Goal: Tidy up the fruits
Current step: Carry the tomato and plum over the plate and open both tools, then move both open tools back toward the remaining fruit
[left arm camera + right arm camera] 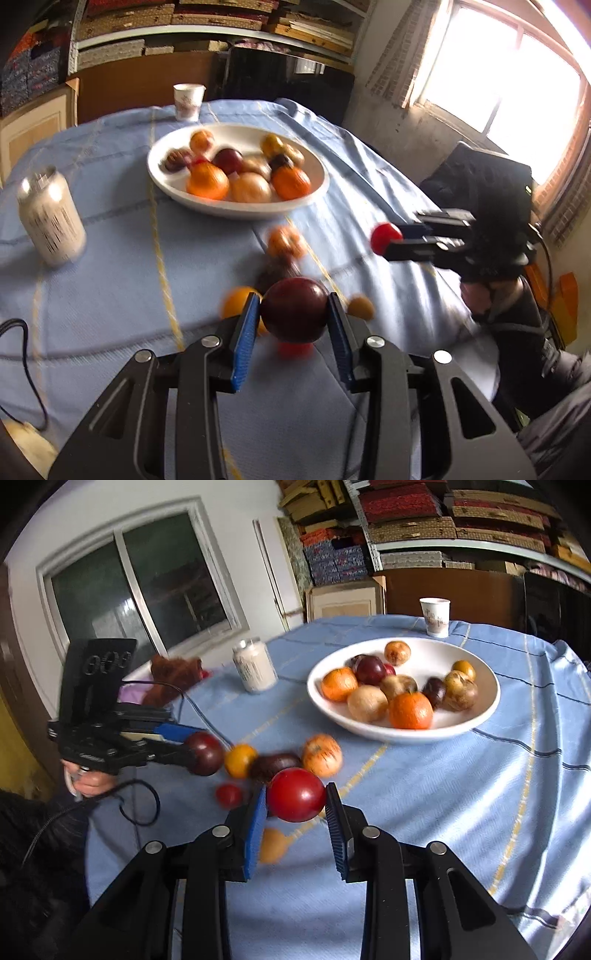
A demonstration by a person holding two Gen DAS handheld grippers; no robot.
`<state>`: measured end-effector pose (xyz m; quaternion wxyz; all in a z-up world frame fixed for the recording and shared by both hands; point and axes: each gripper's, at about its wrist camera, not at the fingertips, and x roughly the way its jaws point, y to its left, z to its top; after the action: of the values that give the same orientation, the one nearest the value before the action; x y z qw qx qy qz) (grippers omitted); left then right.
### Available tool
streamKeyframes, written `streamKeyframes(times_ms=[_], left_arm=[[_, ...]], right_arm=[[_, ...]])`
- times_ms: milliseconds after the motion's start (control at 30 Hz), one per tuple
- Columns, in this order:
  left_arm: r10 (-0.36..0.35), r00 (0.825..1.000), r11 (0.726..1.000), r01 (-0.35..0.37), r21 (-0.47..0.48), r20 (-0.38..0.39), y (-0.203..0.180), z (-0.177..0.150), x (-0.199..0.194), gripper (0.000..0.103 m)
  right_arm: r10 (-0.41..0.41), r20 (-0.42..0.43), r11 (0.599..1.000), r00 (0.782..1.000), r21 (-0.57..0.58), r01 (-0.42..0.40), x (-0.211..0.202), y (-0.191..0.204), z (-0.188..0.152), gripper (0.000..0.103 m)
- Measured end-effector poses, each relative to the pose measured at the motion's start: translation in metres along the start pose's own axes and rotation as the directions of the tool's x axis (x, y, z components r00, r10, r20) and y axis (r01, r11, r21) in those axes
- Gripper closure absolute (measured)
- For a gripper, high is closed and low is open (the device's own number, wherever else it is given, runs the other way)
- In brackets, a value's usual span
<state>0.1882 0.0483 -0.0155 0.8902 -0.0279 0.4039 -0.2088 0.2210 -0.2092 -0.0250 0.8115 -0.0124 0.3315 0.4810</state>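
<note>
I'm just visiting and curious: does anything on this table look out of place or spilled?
Nothing is spilled or broken. A few loose fruits lie on the blue cloth beside the white bowl instead of in it. The left gripper holds a dark red fruit; the right gripper holds a bright red one.

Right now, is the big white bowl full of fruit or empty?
Partly full. The big white bowl holds about ten round fruits, orange, tan and dark red, heaped in its middle, with bare white showing along its far side.
</note>
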Motion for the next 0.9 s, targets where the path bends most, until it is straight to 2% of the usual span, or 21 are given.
streamKeyframes(times_ms=[100,200,300,433,600,667,700,733,767,800,900], left_arm=[[0.044,0.999,0.999,-0.043,-0.025,0.019,0.015,0.034,0.000,0.066],[0.084,0.996,0.993,-0.081,-0.082,0.042,0.036,0.071,0.010,0.066],[0.128,0.991,0.979,-0.121,-0.162,0.035,0.064,0.106,0.035,0.066],[0.156,0.988,0.958,-0.151,-0.243,0.002,0.094,0.130,0.066,0.066],[0.223,0.974,0.950,-0.223,-0.220,-0.023,0.100,0.138,0.090,0.066],[0.222,0.975,0.950,-0.223,-0.218,-0.029,0.100,0.138,0.096,0.066],[0.220,0.975,0.951,-0.221,-0.217,-0.028,0.098,0.137,0.097,0.064],[0.221,0.975,0.951,-0.219,-0.217,-0.019,0.096,0.138,0.096,0.050],[0.230,0.973,0.949,-0.226,-0.219,-0.007,0.095,0.138,0.093,0.033],[0.241,0.971,0.947,-0.232,-0.222,0.010,0.092,0.137,0.089,0.029],[0.247,0.968,0.951,-0.234,-0.200,0.045,0.079,0.130,0.071,0.027]], right_arm=[[-0.028,0.045,0.998,0.999,0.064,0.025,-0.001,-0.010,0.020,0.071],[-0.129,0.095,0.988,0.987,0.101,0.120,0.003,-0.022,0.045,0.071],[-0.205,0.099,0.968,0.974,0.166,0.187,0.020,-0.037,0.063,0.071],[-0.231,0.087,0.956,0.969,0.208,0.209,0.046,-0.054,0.070,0.071],[-0.243,0.073,0.950,0.967,0.219,0.222,0.065,-0.067,0.070,0.071],[-0.250,0.078,0.949,0.965,0.218,0.228,0.067,-0.067,0.072,0.065],[-0.243,0.088,0.950,0.966,0.222,0.219,0.064,-0.067,0.072,0.052],[-0.243,0.105,0.950,0.964,0.226,0.215,0.061,-0.066,0.071,0.047],[-0.243,0.123,0.951,0.962,0.224,0.211,0.056,-0.063,0.072,0.047],[-0.241,0.132,0.953,0.961,0.221,0.209,0.053,-0.061,0.072,0.047],[-0.234,0.153,0.956,0.960,0.218,0.198,0.041,-0.054,0.071,0.044]])
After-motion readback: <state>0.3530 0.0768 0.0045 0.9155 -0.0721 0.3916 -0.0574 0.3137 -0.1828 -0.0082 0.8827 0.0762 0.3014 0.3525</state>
